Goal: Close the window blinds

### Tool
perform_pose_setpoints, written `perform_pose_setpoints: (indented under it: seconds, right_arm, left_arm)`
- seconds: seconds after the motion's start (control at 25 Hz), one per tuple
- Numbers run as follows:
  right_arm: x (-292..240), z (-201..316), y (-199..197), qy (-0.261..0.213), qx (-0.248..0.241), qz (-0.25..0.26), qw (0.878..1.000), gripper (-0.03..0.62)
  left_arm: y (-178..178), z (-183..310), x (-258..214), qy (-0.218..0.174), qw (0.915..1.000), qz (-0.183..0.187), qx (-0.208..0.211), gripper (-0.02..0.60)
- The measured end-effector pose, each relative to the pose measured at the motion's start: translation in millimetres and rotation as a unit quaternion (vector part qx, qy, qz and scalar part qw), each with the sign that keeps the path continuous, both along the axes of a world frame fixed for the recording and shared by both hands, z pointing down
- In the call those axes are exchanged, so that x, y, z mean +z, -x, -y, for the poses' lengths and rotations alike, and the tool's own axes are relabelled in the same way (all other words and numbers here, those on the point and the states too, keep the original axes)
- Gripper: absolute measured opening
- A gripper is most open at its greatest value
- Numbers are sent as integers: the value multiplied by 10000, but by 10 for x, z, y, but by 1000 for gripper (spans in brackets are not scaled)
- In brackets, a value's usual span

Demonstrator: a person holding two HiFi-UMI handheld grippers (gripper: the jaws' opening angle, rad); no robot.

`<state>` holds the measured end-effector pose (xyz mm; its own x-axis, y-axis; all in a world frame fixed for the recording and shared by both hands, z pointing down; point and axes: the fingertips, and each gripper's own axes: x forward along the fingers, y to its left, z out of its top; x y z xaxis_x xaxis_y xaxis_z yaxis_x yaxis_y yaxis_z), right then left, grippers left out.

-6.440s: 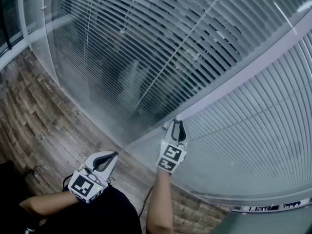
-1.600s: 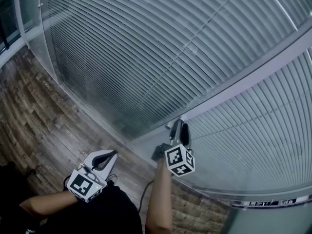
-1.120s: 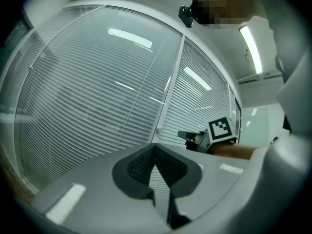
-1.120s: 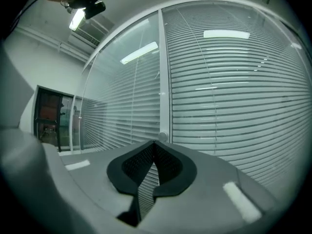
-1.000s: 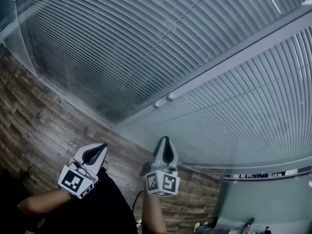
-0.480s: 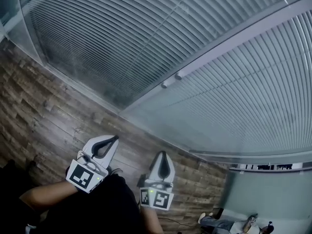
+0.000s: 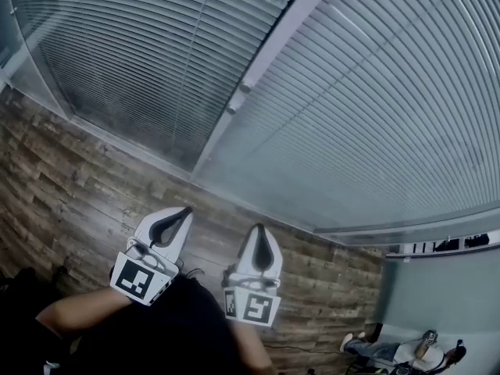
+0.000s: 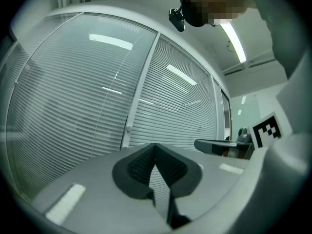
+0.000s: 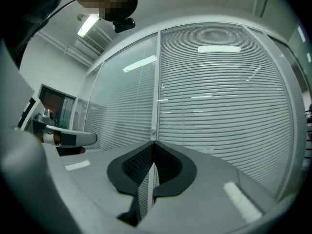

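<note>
While both tools hang low and close to the person's body, the blinds (image 7: 375, 108) fill the wall in front of them and reach far above them. The left tool (image 7: 186, 209) has its jaws pressed together with nothing in them. The right tool (image 7: 260, 227) is pressed together too, and it holds nothing. Both point level at the window, well apart from it, with a strip of wood floor (image 7: 70, 178) between.

The blinds sit behind glass in two big panes. Their thin slats run sideways. A pale post (image 7: 273, 45) stands up and down between the panes, and a small knob (image 7: 234, 104) sticks out of it low down. The slats in the right pane look flat and shut. The left pane (image 7: 133, 53) looks darker, and it is hard to tell if its slats are all the way shut.

The glass likely keeps a tool from touching the slats, so the knob is probably the part to turn. It lies ahead of the tools and higher up, about between them. In the right gripper view the post stands straight in line with the jaws. In the left gripper view it stands a little to the left. So the right tool looks better lined up to go forward and up to it.
</note>
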<state>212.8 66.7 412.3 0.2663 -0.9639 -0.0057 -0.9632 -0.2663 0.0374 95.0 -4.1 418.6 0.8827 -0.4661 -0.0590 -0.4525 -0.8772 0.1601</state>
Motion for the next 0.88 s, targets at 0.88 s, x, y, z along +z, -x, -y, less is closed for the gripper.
perform_pose_setpoints:
  seconds: [0.88]
  right_arm:
    - [-39,-415,-107,-358,-431,14,9984,0]
  left_arm:
    - [-121,-600,38,-253,9987,270,-360,0]
